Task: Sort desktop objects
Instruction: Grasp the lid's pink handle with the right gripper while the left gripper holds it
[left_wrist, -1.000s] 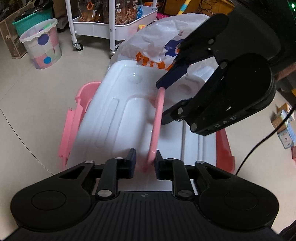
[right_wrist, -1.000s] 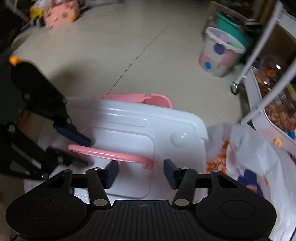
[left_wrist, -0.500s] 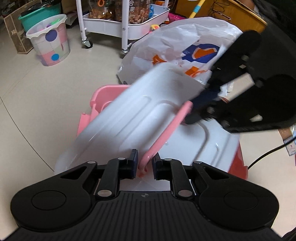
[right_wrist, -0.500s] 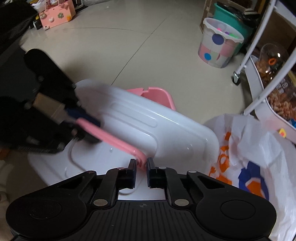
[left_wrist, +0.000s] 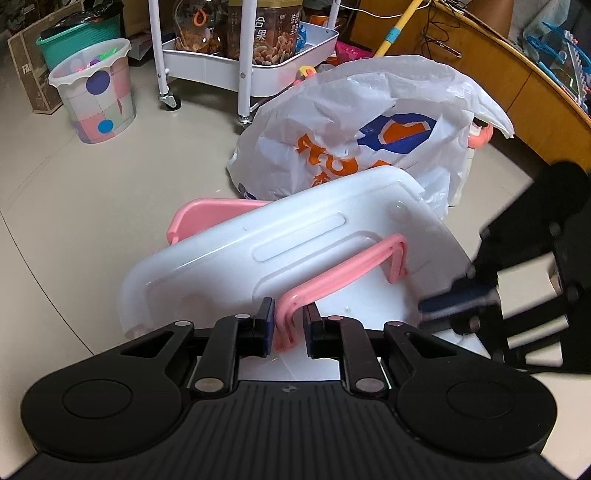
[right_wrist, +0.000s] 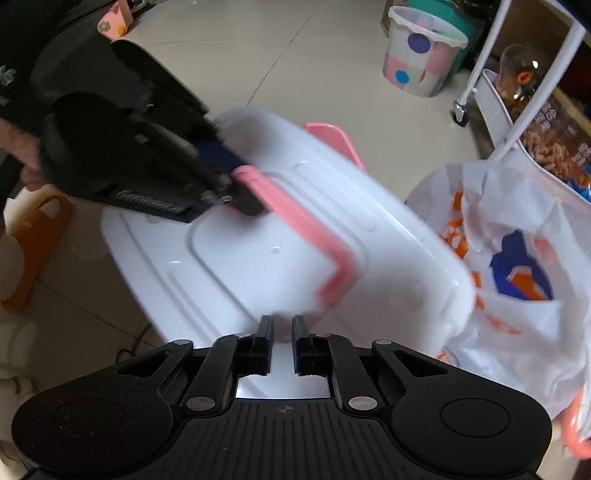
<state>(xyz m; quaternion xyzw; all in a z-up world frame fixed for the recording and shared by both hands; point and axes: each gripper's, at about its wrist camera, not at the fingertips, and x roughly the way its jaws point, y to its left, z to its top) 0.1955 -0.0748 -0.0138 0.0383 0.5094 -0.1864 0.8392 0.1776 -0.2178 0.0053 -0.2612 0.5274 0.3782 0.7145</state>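
Left claw (left_wrist: 289, 321) sits low in the left wrist view, and its two black fingers pinch one end of the pink handle (left_wrist: 343, 267); the handle is a thin bent bar that runs up and to the right across the white lid (left_wrist: 236, 251); the lid is tilted, with its far edge higher, and a pink box (left_wrist: 207, 212) peeks out from under it at the back left; the right claw (left_wrist: 458, 302) shows blurry at the right edge, off the handle and just beside the lid's right side; behind the lid sits a big white plastic bag (left_wrist: 369, 122) with orange and blue print; farther back stand a white cart (left_wrist: 251, 59) with snack jars and a pale bin (left_wrist: 96, 92) with coloured dots on the tan floor (left_wrist: 74, 221). Right claw (right_wrist: 282, 332) in the right wrist view has its fingers close together with a small gap between them; nothing is held there, and the bent end of the pink handle (right_wrist: 303, 225) lies just ahead of the tips; the white lid (right_wrist: 240, 258) fills the middle, blurry and tilted; the left claw (right_wrist: 229, 177) grips the far end of the handle at the upper left; the plastic bag (right_wrist: 517, 258) lies to the right, and an orange slipper (right_wrist: 33, 243) rests on the floor at the left.
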